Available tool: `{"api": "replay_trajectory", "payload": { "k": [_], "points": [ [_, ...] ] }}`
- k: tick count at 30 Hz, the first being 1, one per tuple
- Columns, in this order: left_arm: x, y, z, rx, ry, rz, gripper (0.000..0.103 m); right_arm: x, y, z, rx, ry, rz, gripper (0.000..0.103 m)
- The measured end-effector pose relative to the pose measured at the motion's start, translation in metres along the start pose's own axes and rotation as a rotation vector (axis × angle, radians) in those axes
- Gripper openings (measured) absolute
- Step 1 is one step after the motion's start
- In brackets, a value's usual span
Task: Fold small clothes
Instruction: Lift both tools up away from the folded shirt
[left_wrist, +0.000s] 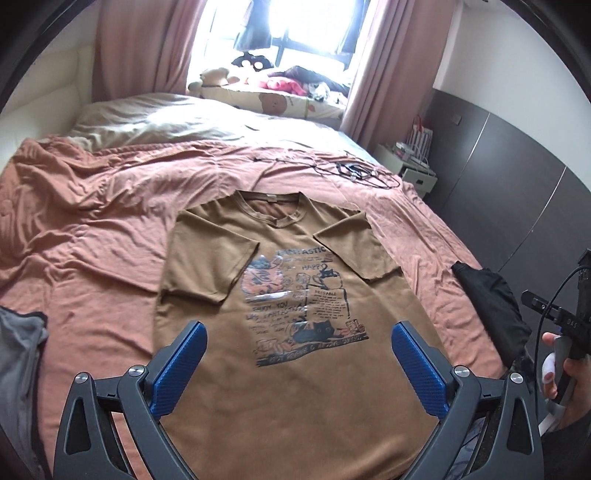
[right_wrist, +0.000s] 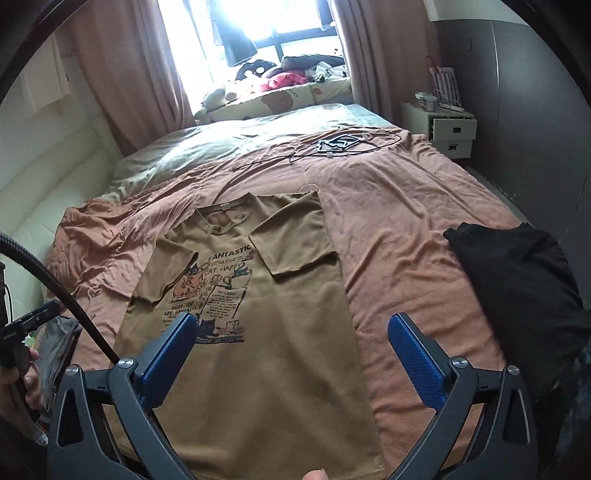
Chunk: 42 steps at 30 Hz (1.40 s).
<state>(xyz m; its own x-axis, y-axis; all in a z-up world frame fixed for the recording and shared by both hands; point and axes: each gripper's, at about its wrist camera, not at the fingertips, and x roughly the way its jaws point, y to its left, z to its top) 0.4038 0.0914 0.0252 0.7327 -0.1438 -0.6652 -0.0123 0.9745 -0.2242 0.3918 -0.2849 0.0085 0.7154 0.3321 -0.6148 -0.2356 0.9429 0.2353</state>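
Observation:
A brown T-shirt (left_wrist: 295, 387) with a cat print lies flat on the bed, print up, with both sleeves folded in over its front. In the right wrist view the same brown T-shirt (right_wrist: 266, 369) shows its right side folded to a straight edge. My left gripper (left_wrist: 297, 334) hovers open above the shirt's lower half, nothing between its blue pads. My right gripper (right_wrist: 291, 325) is also open, over the shirt's right edge near the hem, holding nothing.
A pink-brown bedsheet (left_wrist: 92, 240) covers the bed. A black garment (right_wrist: 517, 288) lies at the bed's right edge and a grey garment (left_wrist: 18, 350) at the left. Cables (left_wrist: 351, 171) lie further up. A white nightstand (right_wrist: 443, 129) and a dark wardrobe stand to the right.

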Motion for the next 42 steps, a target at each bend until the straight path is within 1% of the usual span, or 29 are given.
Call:
{"api": "replay_trajectory", "payload": {
  "k": [4,9,12,16,19,22,25,28,32,35,38,40,42],
  "points": [
    [-0.038,0.002,-0.019,0.015,-0.045,0.033,0.101,-0.03,0.002,-0.016,-0.031,-0.037,0.03,0.103],
    [-0.081,0.01,-0.042,-0.01,-0.083,0.036,0.101,-0.06,-0.004,-0.038,-0.053,-0.053,0.065,0.103],
    [-0.099,0.013,-0.056,-0.002,-0.098,0.048,0.101,-0.079,-0.008,-0.049,-0.07,-0.065,0.093,0.103],
    [-0.122,0.018,-0.079,-0.006,-0.128,0.071,0.101,-0.105,-0.014,-0.065,-0.096,-0.106,0.081,0.103],
    [-0.136,0.024,-0.097,-0.032,-0.154,0.068,0.101,-0.117,-0.017,-0.079,-0.107,-0.125,0.078,0.103],
    [-0.145,0.031,-0.115,-0.063,-0.173,0.074,0.101,-0.123,-0.019,-0.091,-0.137,-0.137,0.026,0.103],
    [-0.153,0.038,-0.132,-0.089,-0.198,0.092,0.101,-0.13,-0.019,-0.105,-0.163,-0.165,0.007,0.103],
    [-0.162,0.044,-0.153,-0.135,-0.215,0.093,0.101,-0.135,-0.019,-0.123,-0.167,-0.188,-0.002,0.103],
    [-0.165,0.05,-0.178,-0.156,-0.215,0.103,0.101,-0.135,-0.025,-0.144,-0.134,-0.179,-0.01,0.103],
    [-0.164,0.056,-0.197,-0.172,-0.203,0.093,0.101,-0.141,-0.033,-0.152,-0.105,-0.198,-0.019,0.103],
    [-0.159,0.065,-0.216,-0.188,-0.186,0.085,0.101,-0.144,-0.041,-0.16,-0.082,-0.199,-0.023,0.103],
    [-0.156,0.072,-0.229,-0.203,-0.178,0.096,0.101,-0.144,-0.046,-0.164,-0.084,-0.185,-0.018,0.103],
    [-0.153,0.078,-0.241,-0.218,-0.168,0.08,0.101,-0.141,-0.049,-0.169,-0.084,-0.162,-0.016,0.103]
  ]
}}
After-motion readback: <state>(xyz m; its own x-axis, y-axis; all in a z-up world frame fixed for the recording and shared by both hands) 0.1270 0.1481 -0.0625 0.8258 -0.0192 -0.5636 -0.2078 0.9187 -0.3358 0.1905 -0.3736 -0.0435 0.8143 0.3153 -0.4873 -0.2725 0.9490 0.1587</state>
